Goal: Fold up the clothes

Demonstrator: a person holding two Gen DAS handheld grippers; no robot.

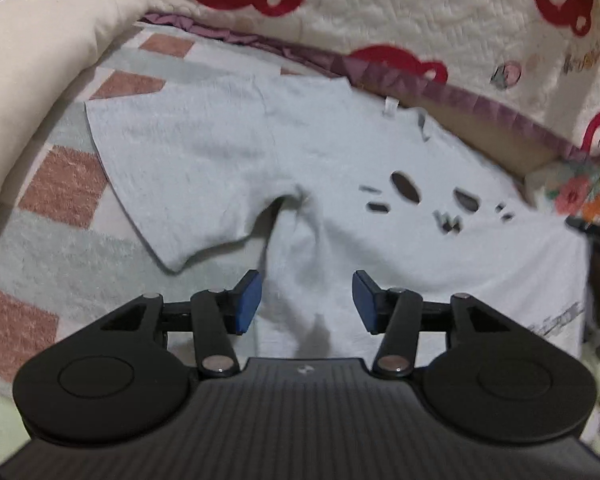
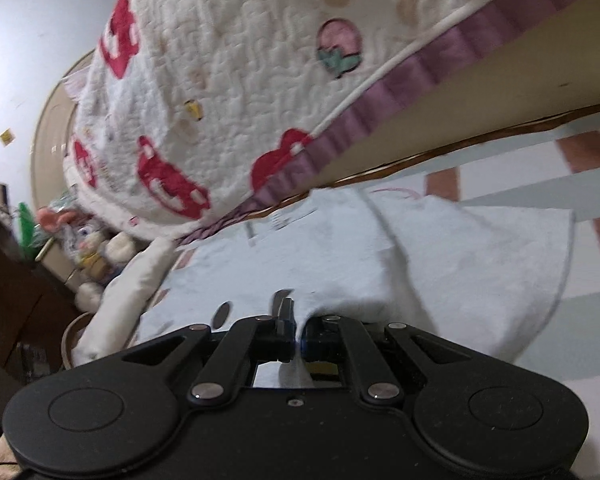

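White T-shirt (image 1: pixel 340 184) pinched in right gripper (image 2: pixel 299 334); left gripper (image 1: pixel 306 300) jaws gape.

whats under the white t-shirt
The white t-shirt lies on a checked blanket with pink and pale green squares, visible around its edges. Whatever lies directly beneath the shirt is covered.

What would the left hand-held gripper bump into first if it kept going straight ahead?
Most likely the pale T-shirt spread on the checked blanket. The left hand-held gripper is open, aimed at the shirt's body beside the sleeve. Depth is hard to judge, but nothing else lies between.
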